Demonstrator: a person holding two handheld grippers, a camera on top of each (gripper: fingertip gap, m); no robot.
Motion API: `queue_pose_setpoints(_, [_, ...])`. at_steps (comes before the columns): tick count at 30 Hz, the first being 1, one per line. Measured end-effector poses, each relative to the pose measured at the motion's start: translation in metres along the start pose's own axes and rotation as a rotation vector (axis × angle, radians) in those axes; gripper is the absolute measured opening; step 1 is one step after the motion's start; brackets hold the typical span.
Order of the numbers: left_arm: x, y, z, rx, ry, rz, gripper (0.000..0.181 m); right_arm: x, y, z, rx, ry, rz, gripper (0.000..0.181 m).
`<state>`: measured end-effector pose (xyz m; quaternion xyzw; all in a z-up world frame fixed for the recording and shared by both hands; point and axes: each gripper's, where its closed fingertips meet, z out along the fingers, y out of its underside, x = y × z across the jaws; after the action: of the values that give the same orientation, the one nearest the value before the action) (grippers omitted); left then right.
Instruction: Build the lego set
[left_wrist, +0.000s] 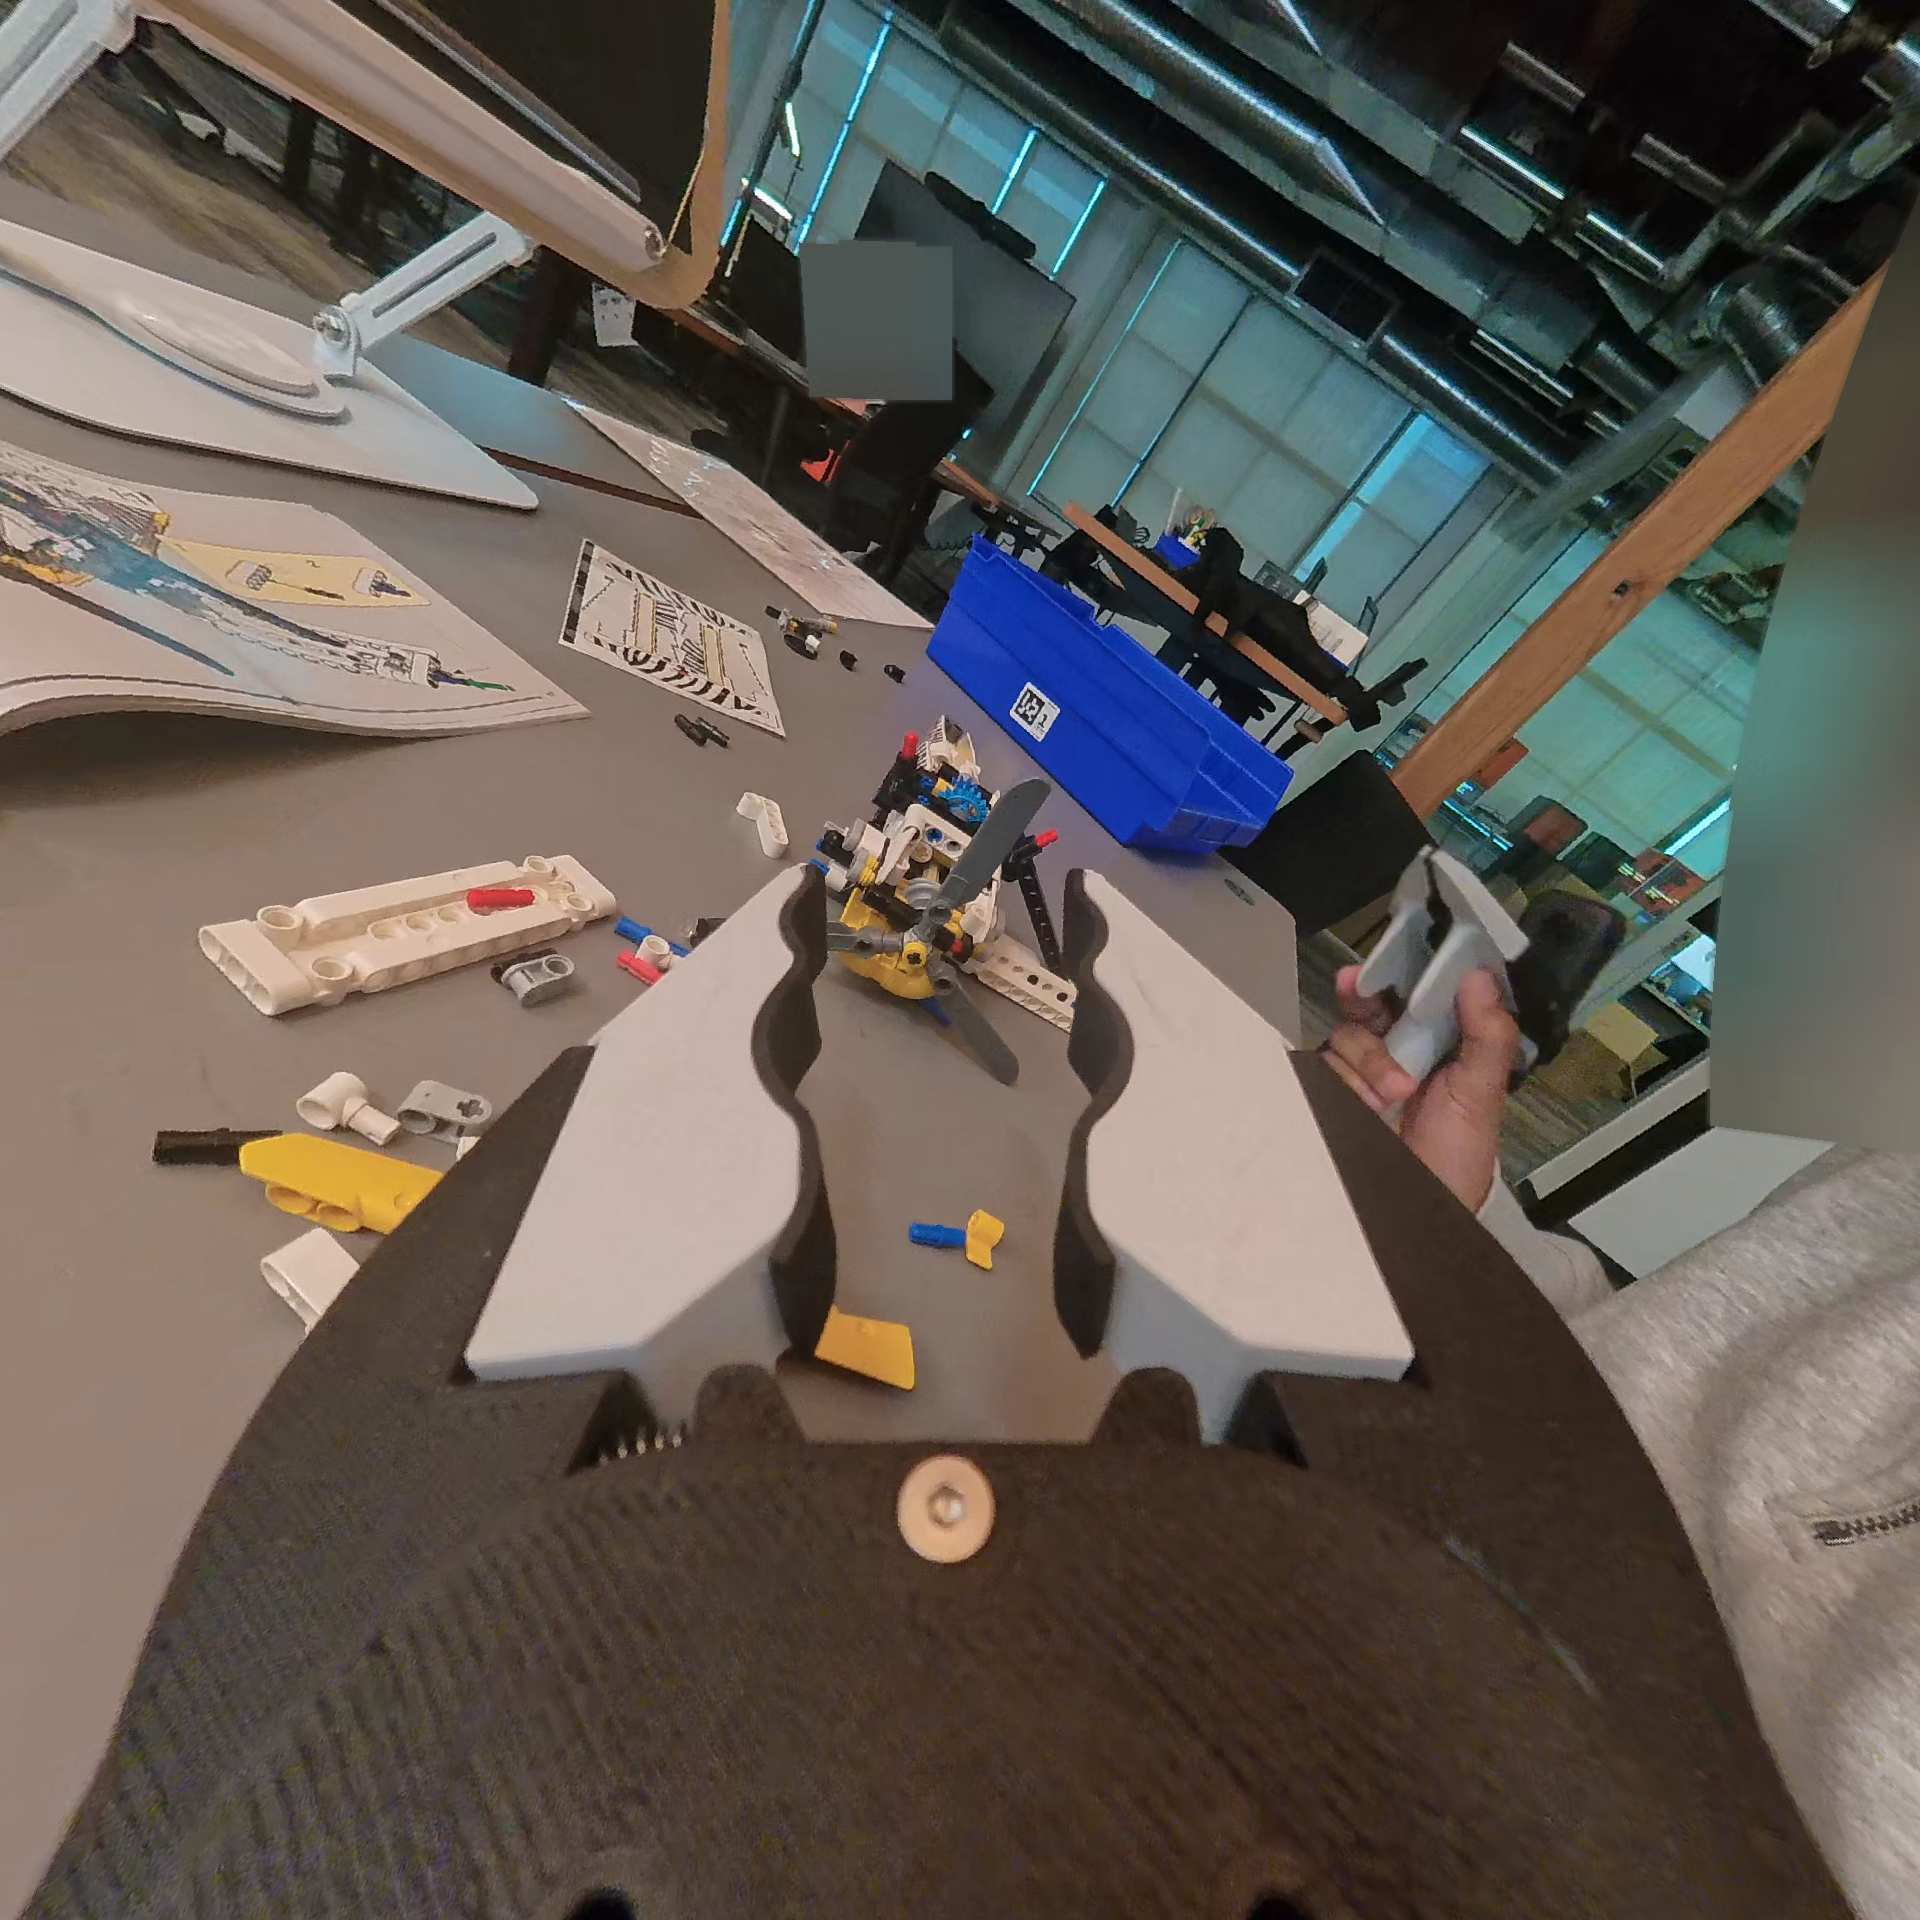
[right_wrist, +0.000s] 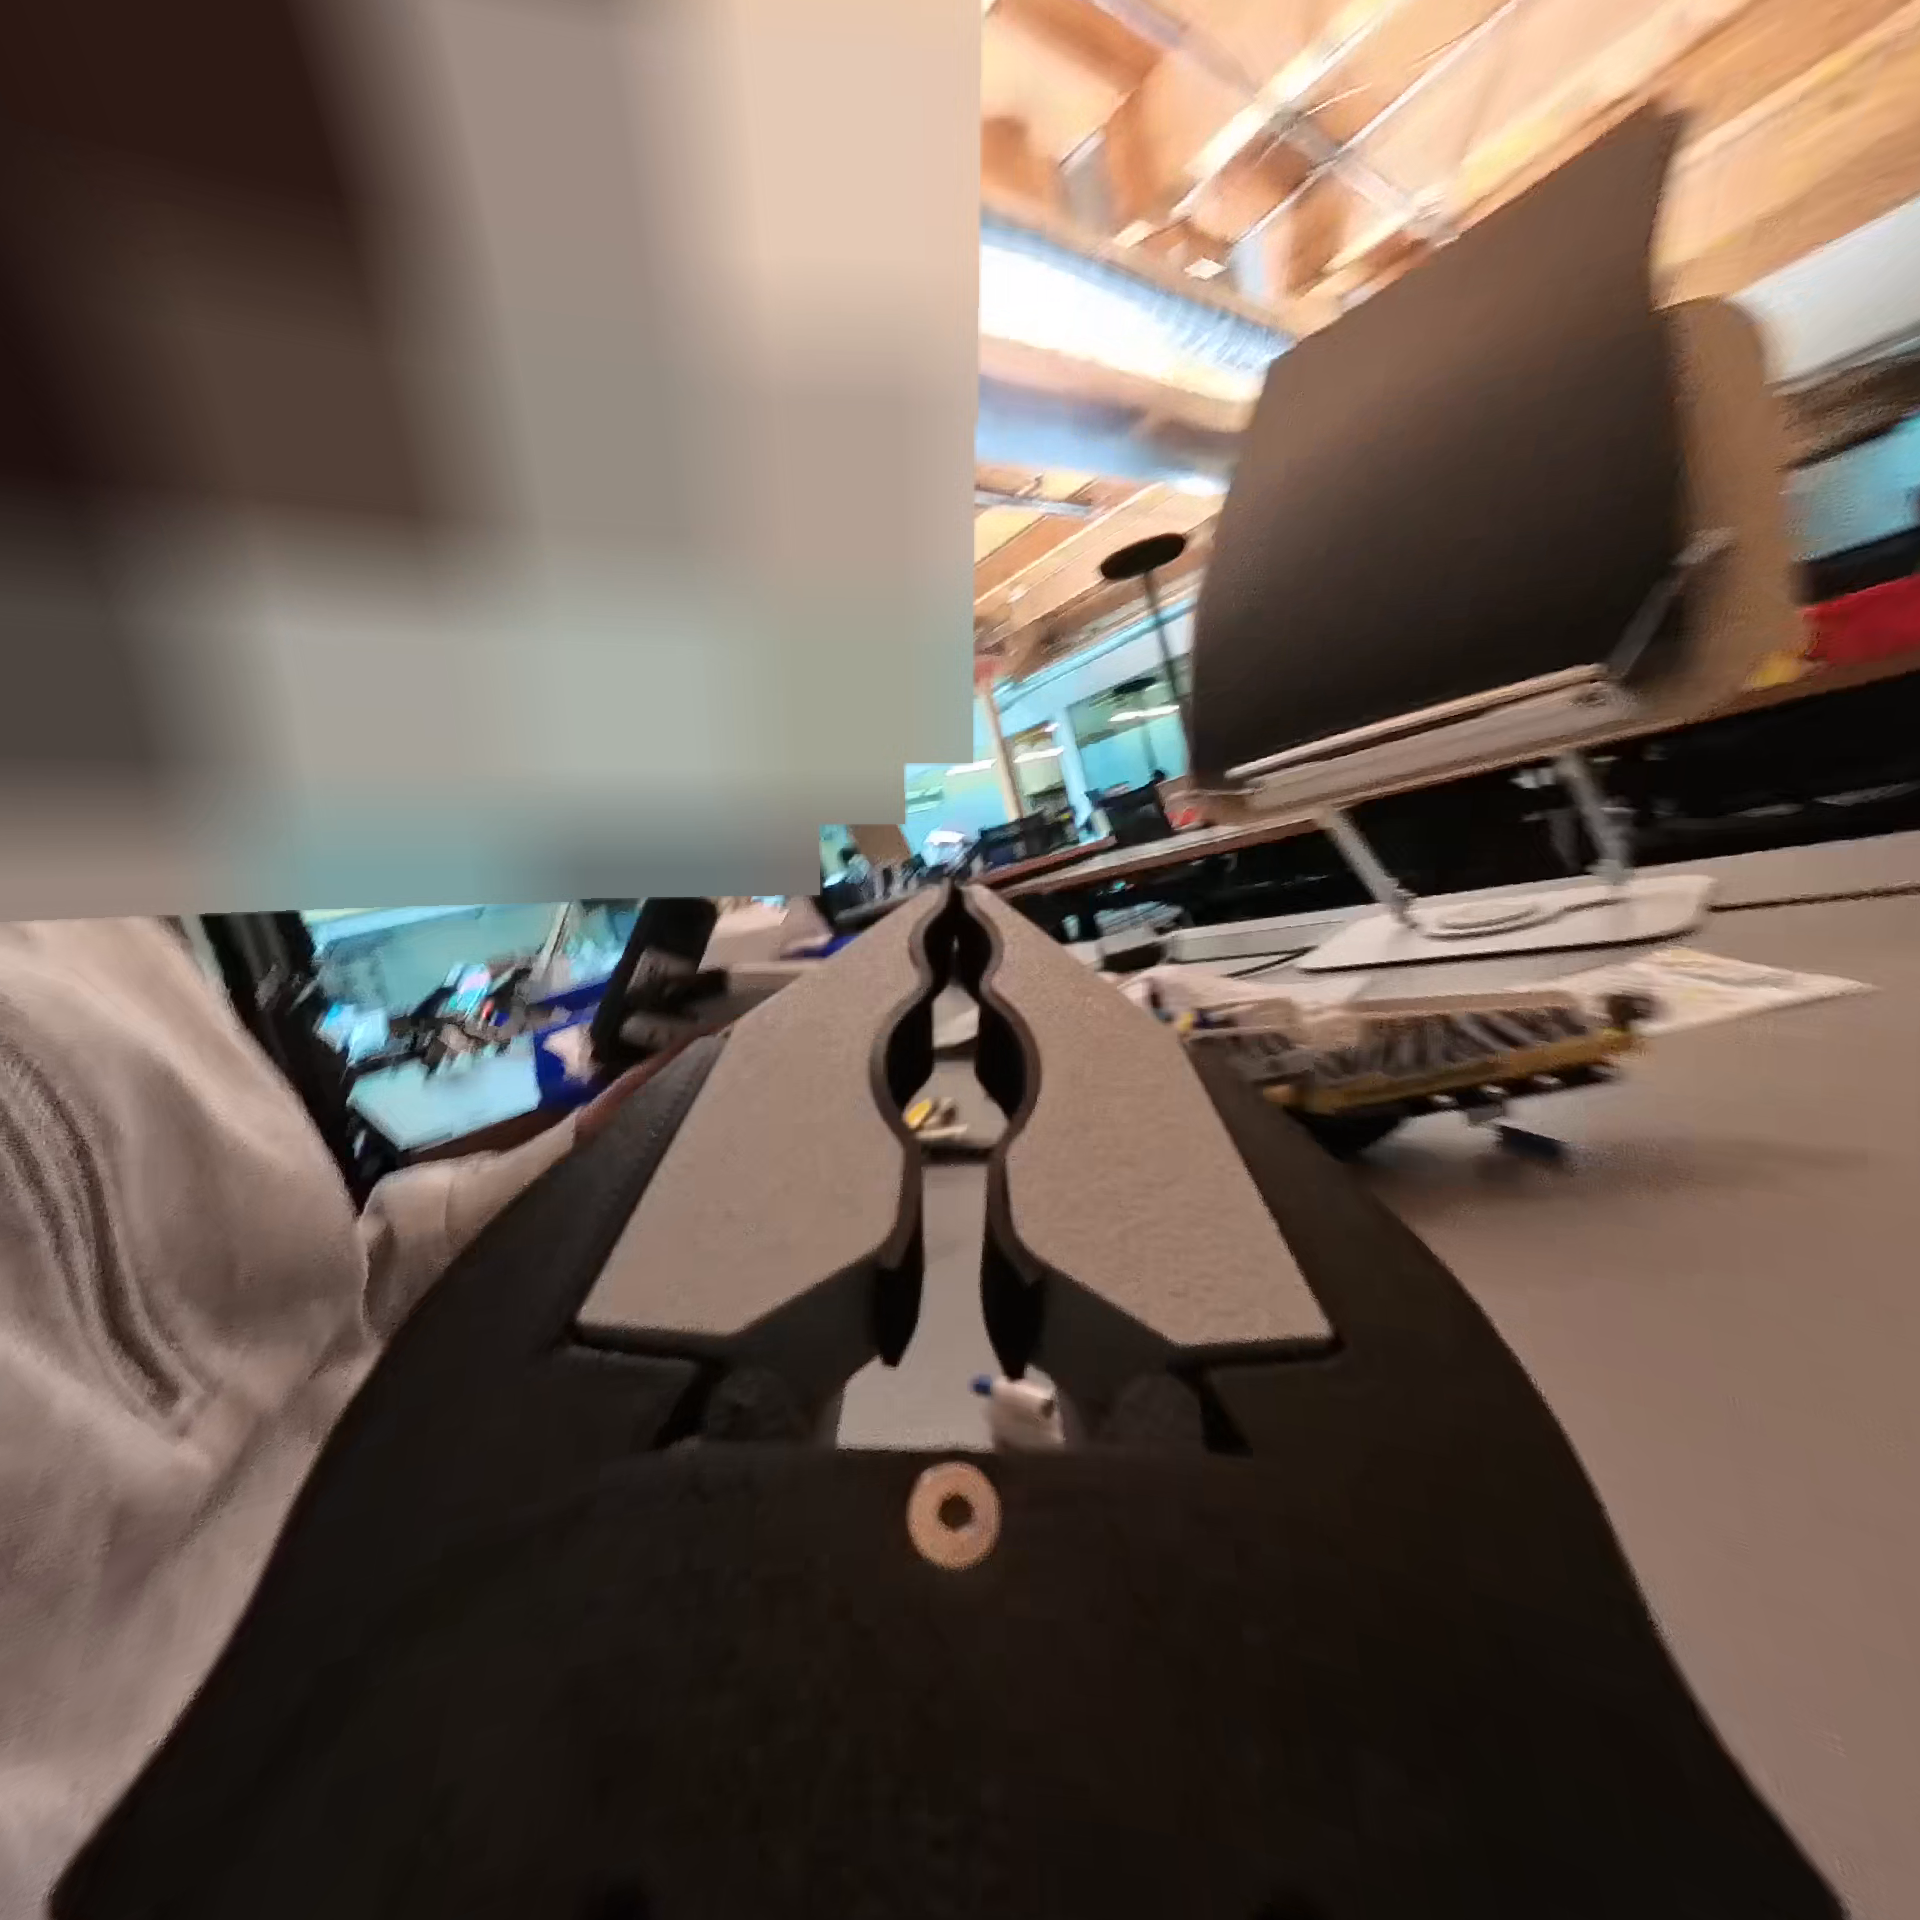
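Observation:
A partly built lego plane nose, yellow, white and black with a grey propeller, stands on the grey table just beyond my left gripper. That gripper is open and empty, its fingers either side of the model's near end without touching it. A small yellow piece with a blue pin and a yellow panel lie on the table between its fingers. My right gripper is shut with nothing in it, held low over the table; it also shows in the left wrist view off the table's right edge, in a hand.
Loose parts lie at left: a long white panel, a yellow panel, small connectors. An open instruction booklet, a sticker sheet and a blue bin sit farther back. A monitor stand and a larger striped lego assembly are to the right.

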<state>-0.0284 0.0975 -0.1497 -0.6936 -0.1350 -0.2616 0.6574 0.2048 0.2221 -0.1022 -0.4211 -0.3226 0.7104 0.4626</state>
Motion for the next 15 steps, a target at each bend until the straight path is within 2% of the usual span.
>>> queue_pose_setpoints(3, [0.0, 0.001, 0.001, -0.004, -0.002, 0.006, 0.045, 0.037, -0.014, -0.019, 0.03, 0.103, 0.104, 0.0])
queue_pose_setpoints(5, [0.001, 0.002, 0.001, -0.011, -0.005, 0.015, 0.044, 0.049, -0.015, -0.025, 0.021, 0.125, 0.16, 0.0])
queue_pose_setpoints(10, [0.01, 0.003, 0.004, -0.01, -0.013, 0.084, 0.045, 0.049, -0.008, -0.023, -0.027, 0.144, 0.128, 0.0])
queue_pose_setpoints(13, [0.031, 0.007, 0.012, -0.004, 0.004, 0.117, 0.045, 0.046, -0.005, -0.021, -0.06, 0.147, 0.103, 0.0])
queue_pose_setpoints(15, [0.051, 0.019, 0.024, -0.041, 0.027, 0.139, 0.045, 0.044, -0.007, -0.023, -0.053, 0.147, 0.098, 0.0])
